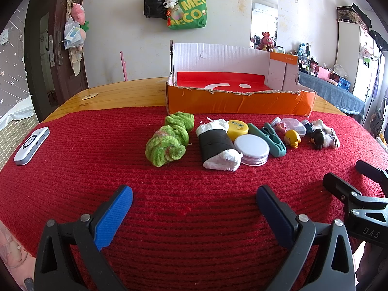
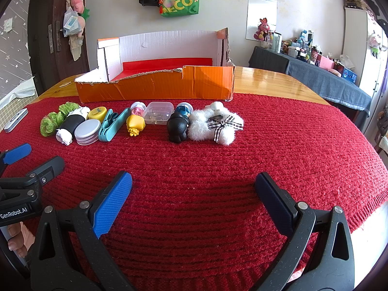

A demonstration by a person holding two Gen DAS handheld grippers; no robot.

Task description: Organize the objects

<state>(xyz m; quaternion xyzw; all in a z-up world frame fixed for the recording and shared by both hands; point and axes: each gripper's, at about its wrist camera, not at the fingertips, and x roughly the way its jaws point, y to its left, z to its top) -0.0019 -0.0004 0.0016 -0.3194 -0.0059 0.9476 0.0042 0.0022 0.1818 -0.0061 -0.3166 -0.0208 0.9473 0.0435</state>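
Observation:
A row of small objects lies on the red knitted cloth (image 1: 97, 150) in front of an orange cardboard box (image 1: 240, 101): a green fuzzy scrunchie (image 1: 169, 141), a black-and-white roll (image 1: 218, 145), a yellow tin (image 1: 238, 129), a white-lidded jar (image 1: 252, 149), a teal clip (image 1: 271, 139), a yellow figurine (image 1: 293, 138), a clear plastic case (image 2: 158, 116), a black figurine (image 2: 179, 127) and a white fluffy toy (image 2: 215, 126). My left gripper (image 1: 195, 200) is open, hovering short of the row with nothing between its fingers. My right gripper (image 2: 194, 186) is open too, near the cloth's front.
A white and grey device (image 1: 31, 149) lies at the cloth's left edge. The box (image 2: 155, 84) has a low torn front wall and a red floor. The wooden table (image 2: 266, 77) shows behind the cloth. A cluttered side table (image 2: 315, 72) stands at the right.

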